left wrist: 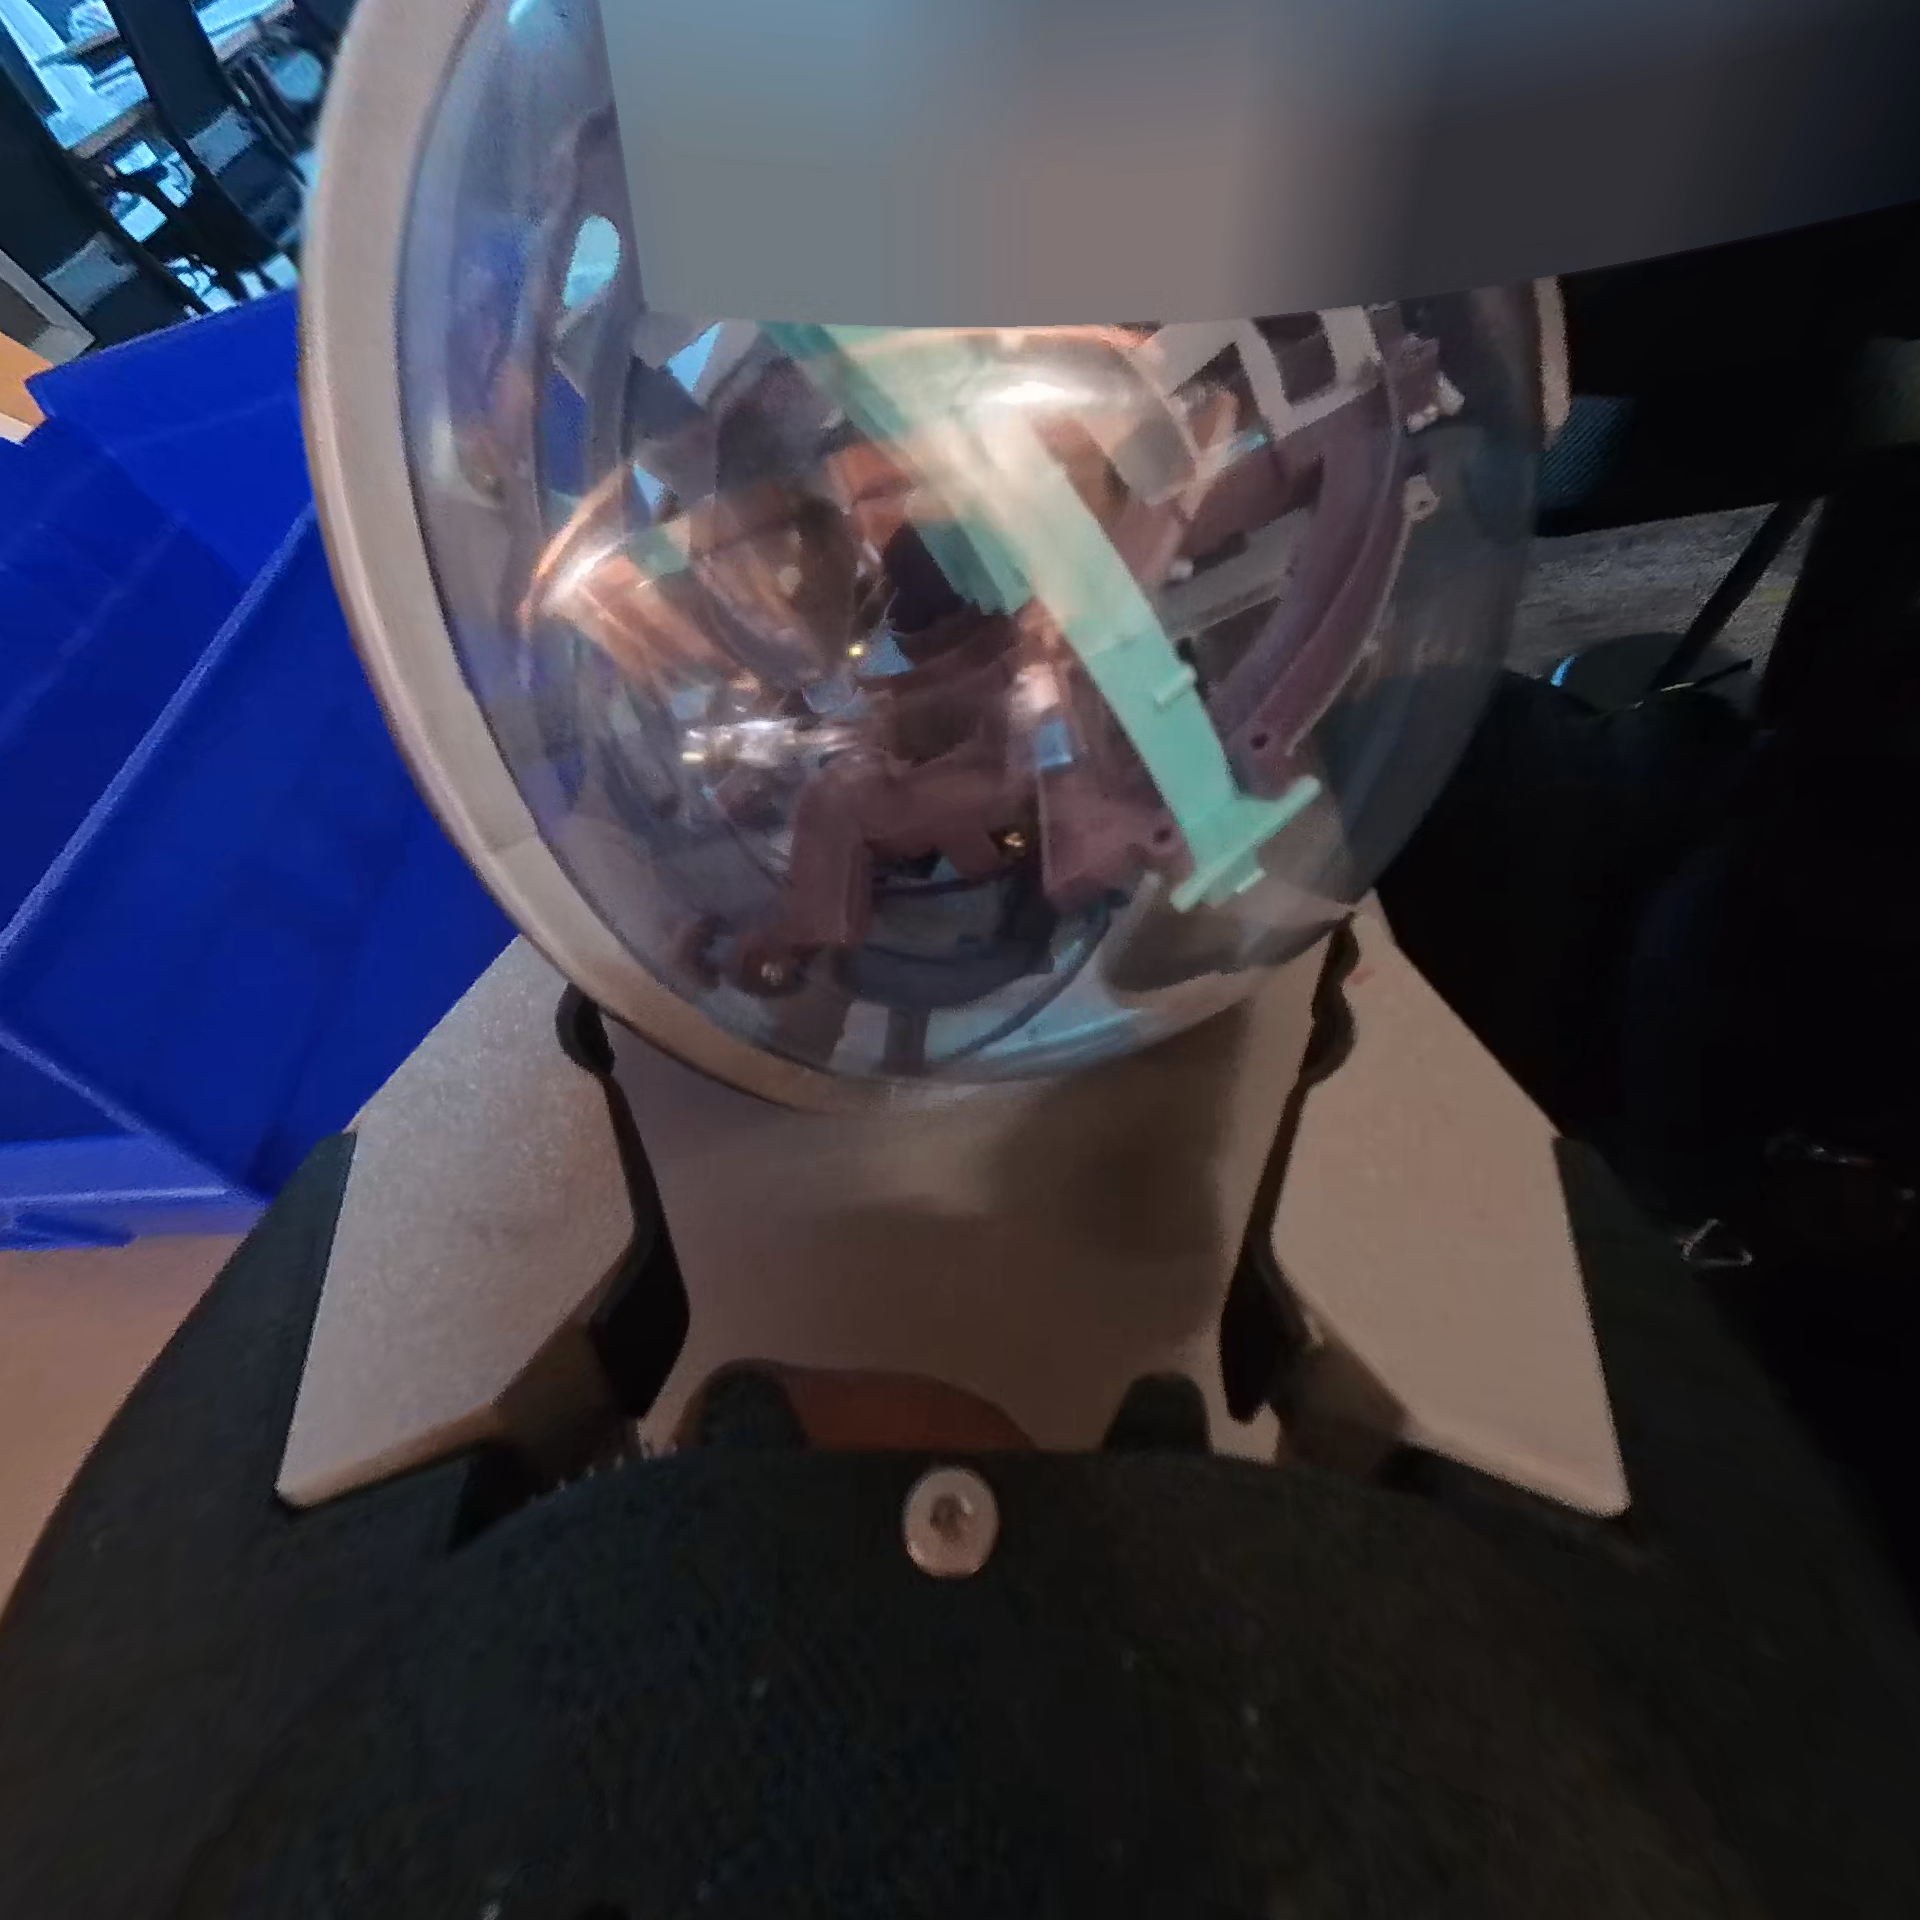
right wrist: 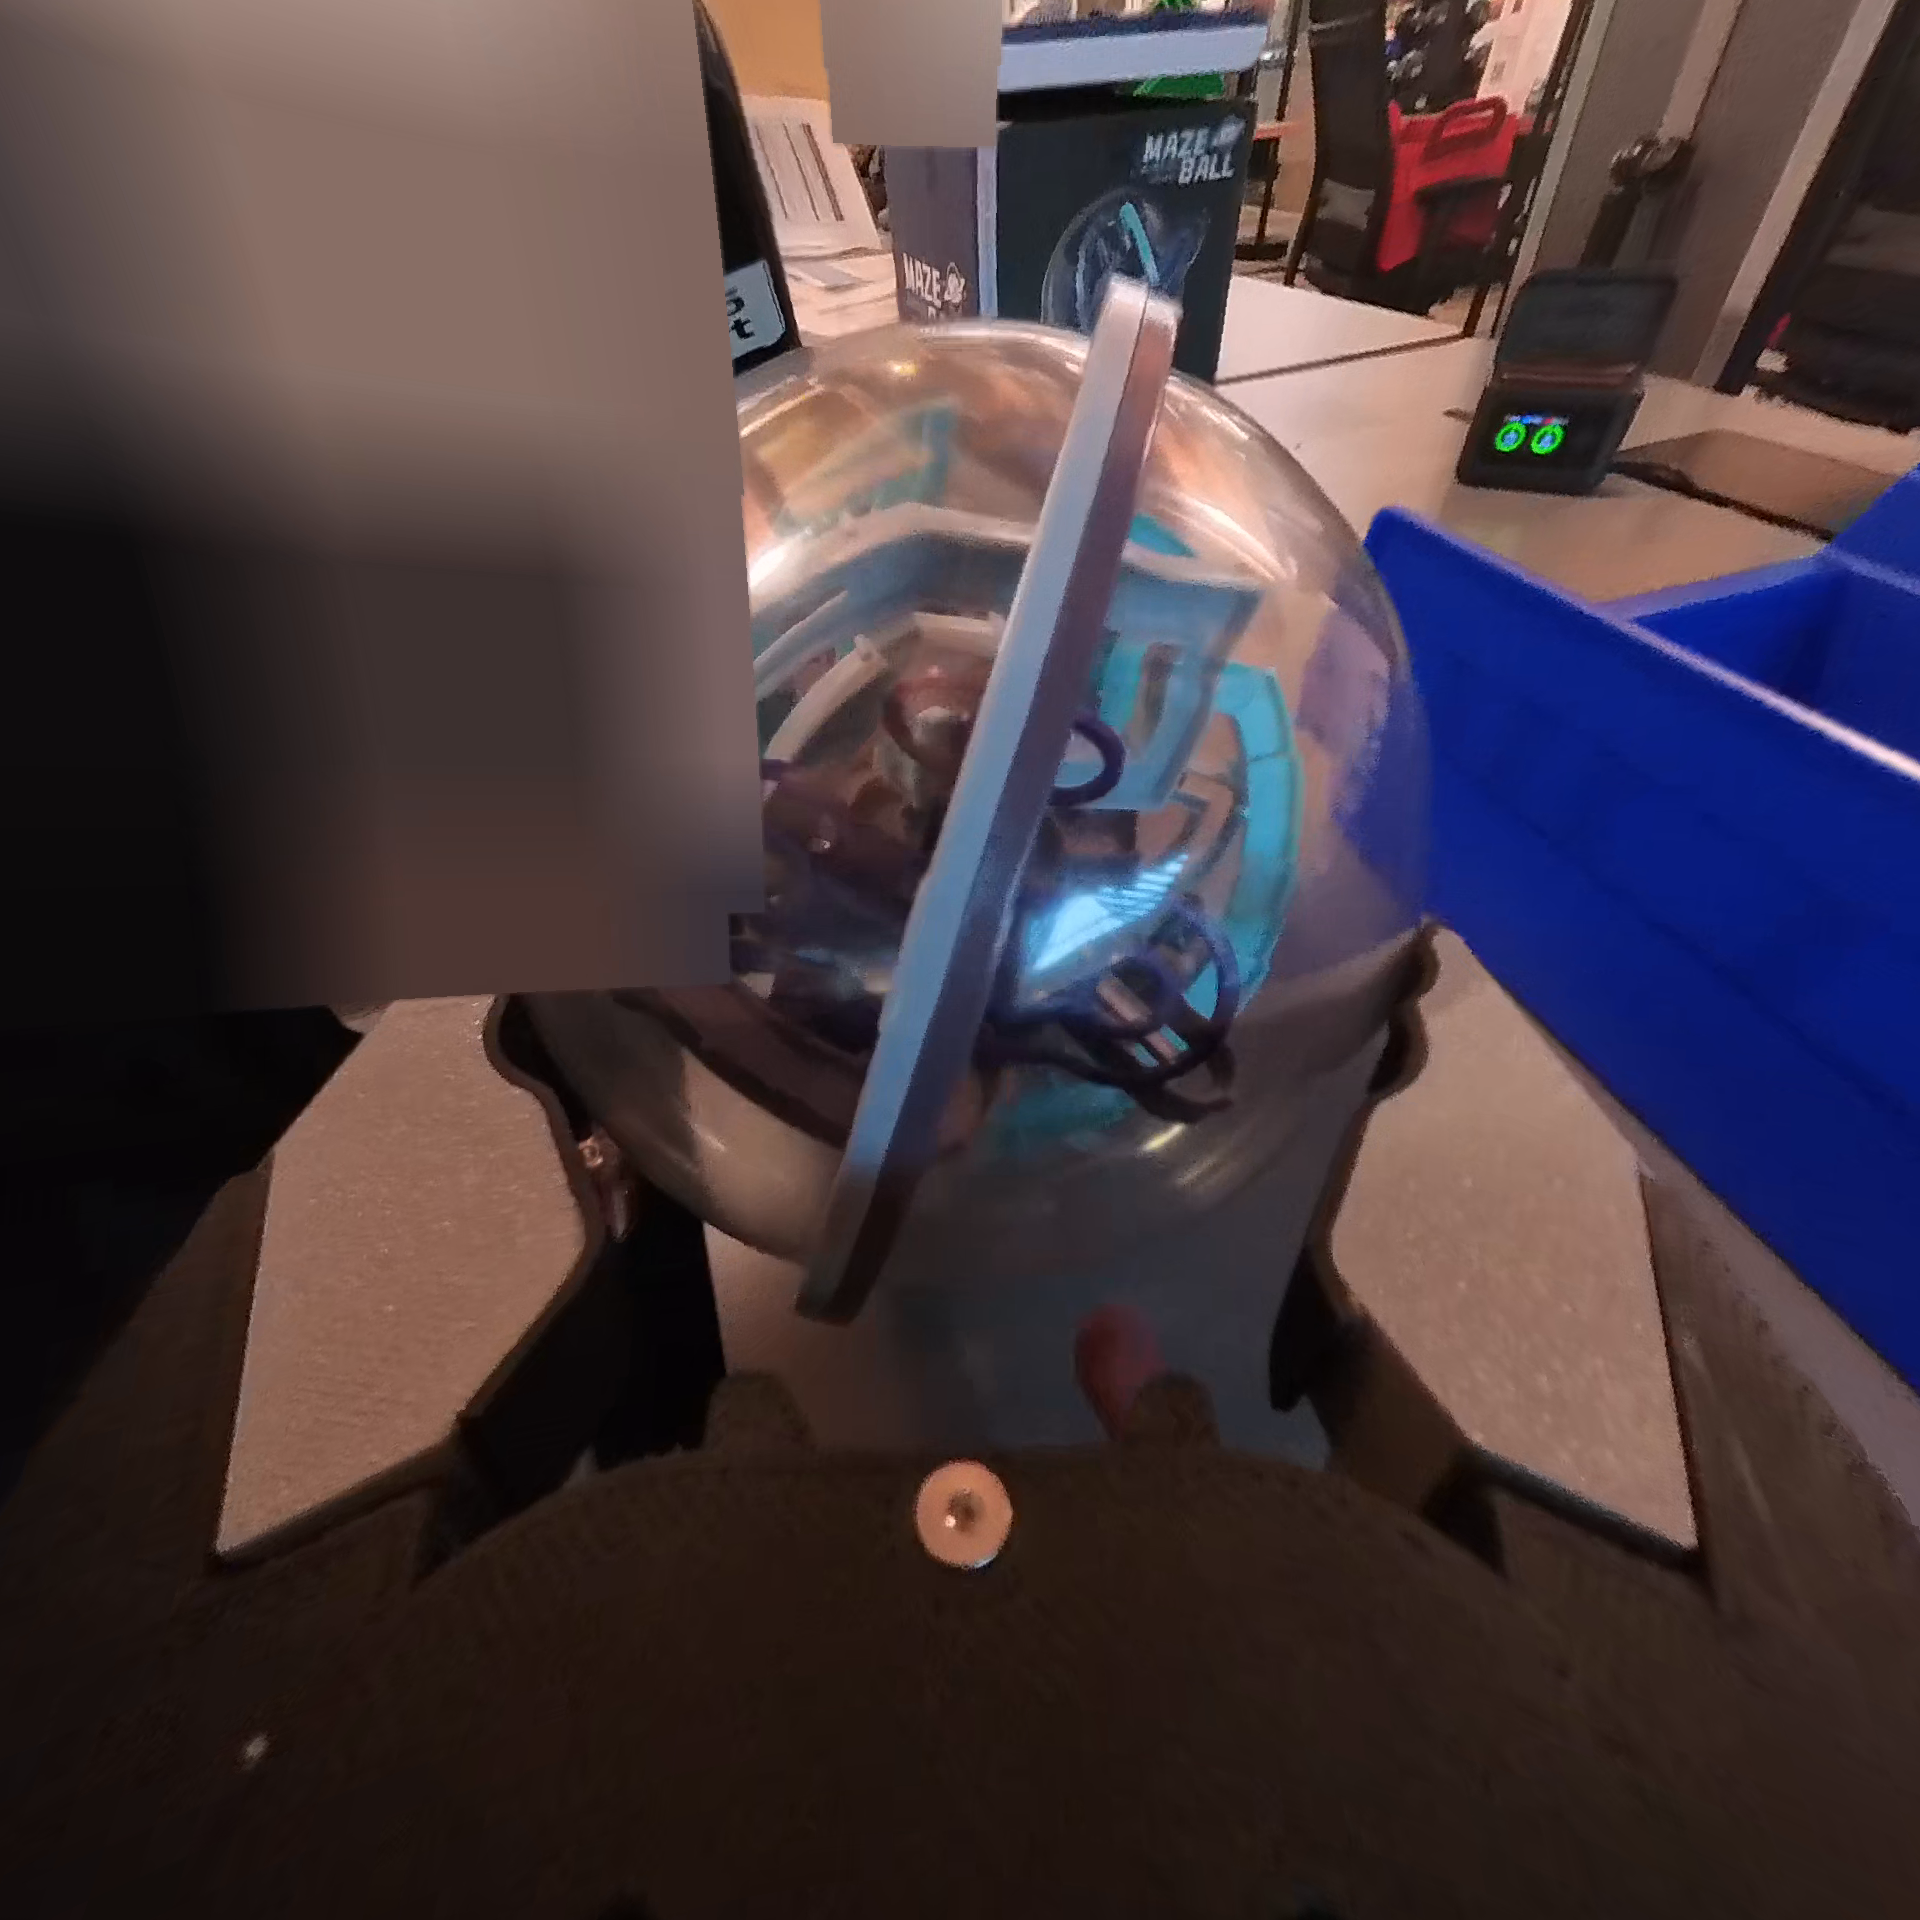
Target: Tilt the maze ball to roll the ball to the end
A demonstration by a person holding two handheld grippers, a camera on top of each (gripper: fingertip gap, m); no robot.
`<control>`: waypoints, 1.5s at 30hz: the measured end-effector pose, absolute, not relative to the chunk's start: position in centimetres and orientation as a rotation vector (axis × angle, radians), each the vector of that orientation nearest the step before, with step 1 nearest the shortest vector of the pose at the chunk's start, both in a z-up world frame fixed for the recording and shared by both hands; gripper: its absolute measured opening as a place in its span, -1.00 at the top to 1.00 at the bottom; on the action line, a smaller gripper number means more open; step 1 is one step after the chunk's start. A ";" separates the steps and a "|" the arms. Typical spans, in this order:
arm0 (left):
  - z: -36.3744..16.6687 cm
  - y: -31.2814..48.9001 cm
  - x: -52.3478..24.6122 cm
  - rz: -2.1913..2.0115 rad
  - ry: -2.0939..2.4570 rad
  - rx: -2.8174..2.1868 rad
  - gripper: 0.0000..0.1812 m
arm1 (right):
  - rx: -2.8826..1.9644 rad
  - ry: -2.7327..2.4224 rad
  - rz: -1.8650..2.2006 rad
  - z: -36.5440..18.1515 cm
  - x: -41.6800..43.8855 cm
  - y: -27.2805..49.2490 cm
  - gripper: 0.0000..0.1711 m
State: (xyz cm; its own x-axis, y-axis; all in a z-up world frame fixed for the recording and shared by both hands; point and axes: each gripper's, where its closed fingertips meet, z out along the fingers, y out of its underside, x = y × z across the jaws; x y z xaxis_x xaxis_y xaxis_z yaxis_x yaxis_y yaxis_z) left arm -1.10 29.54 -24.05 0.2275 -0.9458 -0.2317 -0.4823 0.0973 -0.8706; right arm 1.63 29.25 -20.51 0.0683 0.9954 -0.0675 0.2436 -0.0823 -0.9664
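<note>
The maze ball is a clear sphere with a pale grey ring around its middle and teal, purple and white tracks inside. It is held up between both grippers. My left gripper clasps its lower part, a finger on each side. In the right wrist view the maze ball is tilted, its ring running steeply from lower left to upper right. My right gripper clasps it the same way. I cannot make out the small ball inside.
A blue plastic bin stands close on the left of the left wrist view and at the right of the right wrist view. The dark maze ball box and a small black device with green lights stand on the table behind.
</note>
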 end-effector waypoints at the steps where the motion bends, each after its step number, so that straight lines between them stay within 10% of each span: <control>1: -24.2 29.7 -1.1 -0.591 1.402 -1.537 -0.47 | -1.467 -1.302 1.083 -20.3 1.6 29.3 -0.83; 45: -20.5 30.3 -2.2 -0.602 1.403 -1.528 -0.47 | -1.491 -1.291 1.061 -16.3 0.3 29.7 -0.83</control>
